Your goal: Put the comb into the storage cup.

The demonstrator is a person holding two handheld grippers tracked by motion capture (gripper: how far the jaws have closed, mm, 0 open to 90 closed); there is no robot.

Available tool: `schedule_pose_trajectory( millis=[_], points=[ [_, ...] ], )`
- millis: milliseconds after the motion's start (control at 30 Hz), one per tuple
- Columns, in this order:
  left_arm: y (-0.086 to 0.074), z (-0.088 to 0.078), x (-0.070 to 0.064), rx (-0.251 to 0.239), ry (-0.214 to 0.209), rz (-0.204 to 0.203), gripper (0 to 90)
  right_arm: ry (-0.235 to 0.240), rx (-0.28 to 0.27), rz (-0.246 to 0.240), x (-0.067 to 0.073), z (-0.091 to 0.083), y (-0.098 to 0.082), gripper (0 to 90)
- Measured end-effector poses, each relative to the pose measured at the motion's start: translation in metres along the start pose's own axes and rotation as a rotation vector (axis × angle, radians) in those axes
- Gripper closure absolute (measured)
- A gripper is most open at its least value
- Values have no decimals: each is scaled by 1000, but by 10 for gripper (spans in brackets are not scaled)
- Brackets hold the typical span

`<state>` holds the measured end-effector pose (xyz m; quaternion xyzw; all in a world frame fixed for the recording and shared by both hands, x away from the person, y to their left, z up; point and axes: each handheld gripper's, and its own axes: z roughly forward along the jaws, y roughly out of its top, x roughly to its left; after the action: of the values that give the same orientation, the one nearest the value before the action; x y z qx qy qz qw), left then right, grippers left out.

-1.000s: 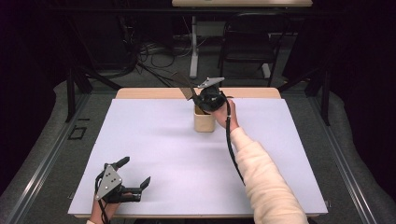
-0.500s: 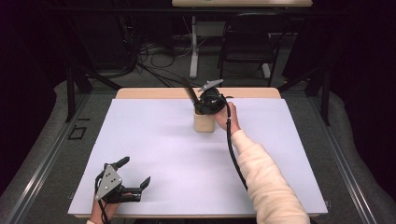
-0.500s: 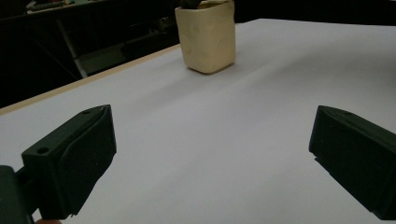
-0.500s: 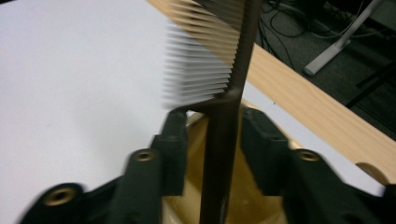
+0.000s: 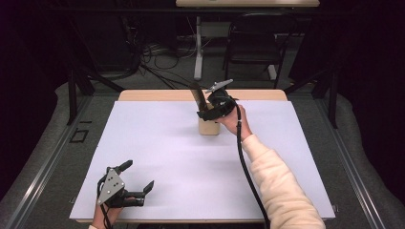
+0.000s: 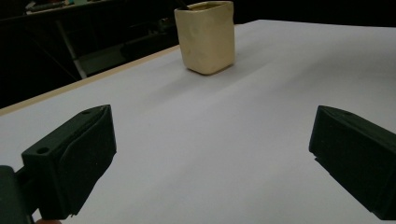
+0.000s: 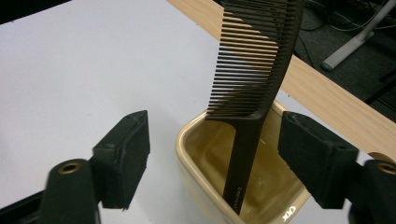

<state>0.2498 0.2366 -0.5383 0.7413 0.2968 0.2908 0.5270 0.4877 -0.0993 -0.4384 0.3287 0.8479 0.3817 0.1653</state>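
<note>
dim room, dark at the edges. white table top [image 5: 157,143] under even light, pale wooden edge [image 5: 157,95] along its far side. grey floor [image 5: 43,143] around it, darker strips running beside the table. black chair [image 5: 250,43] beyond the far edge, a white table leg [image 5: 197,52] next to it, loose cables [image 5: 148,52] on the floor. light desk top [image 5: 246,3] at the very back.

Open white table [image 5: 157,157], cup [image 5: 208,127] with upright comb [image 7: 254,70] far-centre
</note>
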Motion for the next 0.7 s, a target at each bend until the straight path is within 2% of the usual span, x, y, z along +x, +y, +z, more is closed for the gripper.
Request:
schedule_pose_trajectory(
  millis=[200,433,567,700],
  points=[
    [-1,1,0,3,-4,0,6,32,11,-17,3,-9,-3,144],
    [-1,1,-1,7,-5,2,6,55,4,-27,7,-19,-8,90],
    [0,1,-1,4,-5,6,6,75,31,-54,11,-28,-11,48],
    [0,1,-1,6,-6,5,6,86,34,-63,13,-34,-15,33]
  ],
)
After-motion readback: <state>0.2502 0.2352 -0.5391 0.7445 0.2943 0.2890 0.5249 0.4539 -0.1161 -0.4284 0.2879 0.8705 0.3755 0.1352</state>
